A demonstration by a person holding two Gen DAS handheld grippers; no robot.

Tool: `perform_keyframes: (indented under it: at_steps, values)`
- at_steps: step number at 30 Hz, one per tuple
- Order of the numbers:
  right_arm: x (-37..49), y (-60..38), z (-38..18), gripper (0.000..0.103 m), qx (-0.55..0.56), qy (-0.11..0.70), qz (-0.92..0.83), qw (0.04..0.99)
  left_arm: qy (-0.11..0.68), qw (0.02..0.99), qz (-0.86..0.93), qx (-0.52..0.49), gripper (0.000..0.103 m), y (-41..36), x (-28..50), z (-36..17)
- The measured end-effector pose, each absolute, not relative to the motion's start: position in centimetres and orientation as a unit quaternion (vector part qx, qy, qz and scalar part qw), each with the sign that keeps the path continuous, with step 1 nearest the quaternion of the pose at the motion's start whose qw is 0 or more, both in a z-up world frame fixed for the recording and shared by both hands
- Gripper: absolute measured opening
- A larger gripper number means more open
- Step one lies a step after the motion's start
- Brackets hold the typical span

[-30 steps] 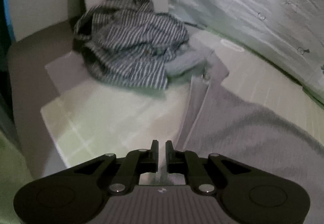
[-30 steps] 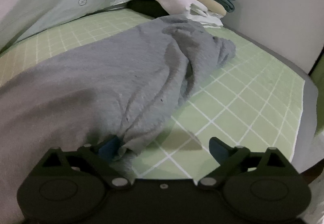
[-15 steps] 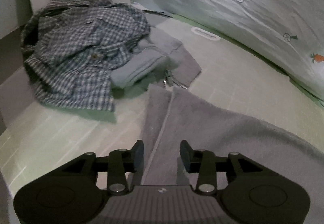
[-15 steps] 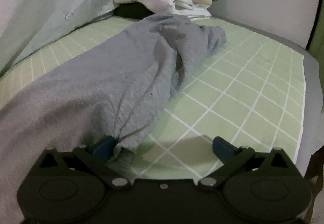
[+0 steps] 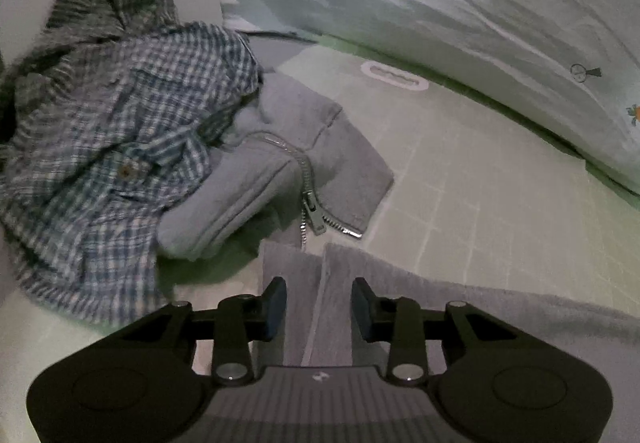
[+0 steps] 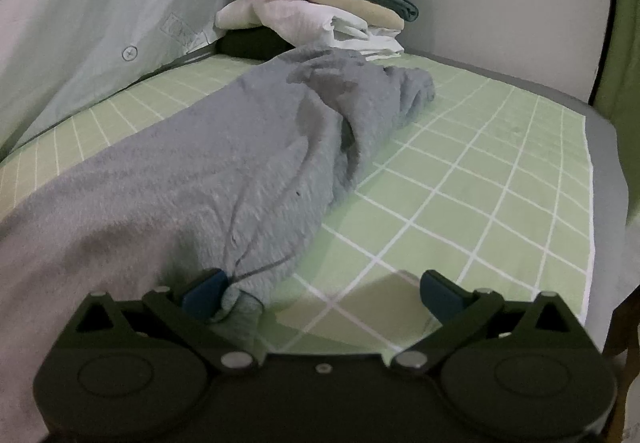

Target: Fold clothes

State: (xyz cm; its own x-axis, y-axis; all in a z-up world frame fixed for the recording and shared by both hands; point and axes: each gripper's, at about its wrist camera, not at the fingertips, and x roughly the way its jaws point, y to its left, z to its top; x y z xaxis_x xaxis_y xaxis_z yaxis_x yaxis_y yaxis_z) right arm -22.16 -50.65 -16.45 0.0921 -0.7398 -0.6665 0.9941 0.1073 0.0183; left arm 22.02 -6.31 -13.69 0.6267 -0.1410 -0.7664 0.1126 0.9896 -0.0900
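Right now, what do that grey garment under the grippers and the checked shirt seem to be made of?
The grey garment looks like soft knit jersey or fleece: matte, slightly fuzzy, slumping in heavy folds. The checked shirt seems a thin woven cloth, perhaps cotton: a crisp blue-and-white check, a buttoned pocket, sharper creases. Neither fibre can be told for sure.

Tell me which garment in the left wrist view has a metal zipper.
The light grey zip-up sweatshirt, lying beside the blue-and-white checked shirt, which shows a button. The plain grey garment nearest the camera has neither.
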Motion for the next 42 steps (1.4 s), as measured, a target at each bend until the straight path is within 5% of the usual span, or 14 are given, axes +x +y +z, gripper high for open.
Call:
perform_keyframes:
  at_steps: [4, 6, 7, 20, 23, 28, 34, 42]
  values:
    - [-22.2, -50.6, -16.5, 0.103, 0.242, 0.258, -0.623, 0.698, 0.428, 0.901, -0.074, -0.025, 0.035, -6.5, 22.8, -14.1]
    - [-22.2, -50.7, -16.5, 0.103, 0.241, 0.258, -0.623, 0.698, 0.428, 0.9, -0.076, -0.03, 0.004, -6.6, 23.2, -14.2]
    - [-22.2, -50.6, -16.5, 0.103, 0.241, 0.258, -0.623, 0.698, 0.425, 0.901, -0.074, -0.031, 0.001, -6.6, 23.2, -14.2]
    - [-22.2, -50.5, -16.6, 0.103, 0.237, 0.251, -0.624, 0.7, 0.412, 0.909, -0.018, -0.06, 0.002, -3.7, 23.5, -12.7]
    - [-22.3, -50.5, -16.6, 0.103, 0.238, 0.25, -0.624, 0.701, 0.435, 0.895, -0.021, -0.092, 0.005, -3.5, 23.0, -12.5]
    - [-22.2, -50.4, -16.6, 0.103, 0.236, 0.247, -0.625, 0.702, 0.436, 0.894, -0.014, -0.099, 0.052, -3.2, 20.0, -11.7]
    - [-22.2, -50.3, -16.7, 0.103, 0.235, 0.244, -0.625, 0.704, 0.468, 0.878, 0.001, -0.105, 0.068, -0.6, 15.8, -12.5]
    - [-22.1, -50.2, -16.6, 0.103, 0.234, 0.243, -0.626, 0.703, 0.473, 0.876, -0.015, -0.096, 0.074, -0.2, 11.7, -13.8]
